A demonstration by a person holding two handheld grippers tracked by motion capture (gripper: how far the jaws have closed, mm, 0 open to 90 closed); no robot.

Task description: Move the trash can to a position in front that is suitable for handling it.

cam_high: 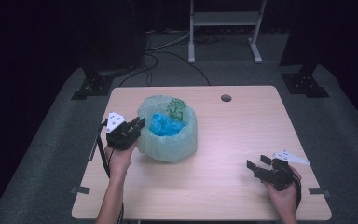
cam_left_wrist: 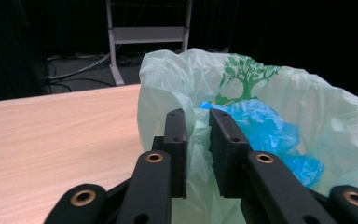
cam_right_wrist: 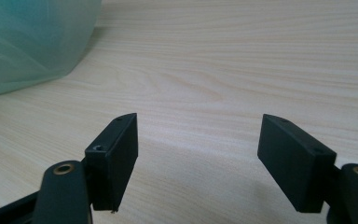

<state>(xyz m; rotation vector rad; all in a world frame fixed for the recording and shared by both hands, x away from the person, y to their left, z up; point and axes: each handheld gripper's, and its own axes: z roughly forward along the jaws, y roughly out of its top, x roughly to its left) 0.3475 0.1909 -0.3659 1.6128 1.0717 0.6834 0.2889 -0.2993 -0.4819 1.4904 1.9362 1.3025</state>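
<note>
A pale green plastic bag (cam_high: 170, 140) lines a round bin at the table's middle left, with a green tree print (cam_high: 177, 108) on its far inside wall and crumpled blue plastic (cam_high: 165, 125) inside. My left gripper (cam_high: 140, 125) is at the bag's left rim. In the left gripper view its jaws are shut on a fold of the bag's rim (cam_left_wrist: 198, 135), with the blue plastic (cam_left_wrist: 265, 135) beyond. My right gripper (cam_high: 256, 164) rests low at the table's front right, open, nothing between its jaws. In the right gripper view the bag's (cam_right_wrist: 32, 42) base lies far left.
The light wooden table (cam_high: 233, 135) has a dark round hole (cam_high: 226, 98) near its far edge. A white metal stand (cam_high: 223, 28) and cables lie on the floor behind. Dark stand bases flank the table's far corners.
</note>
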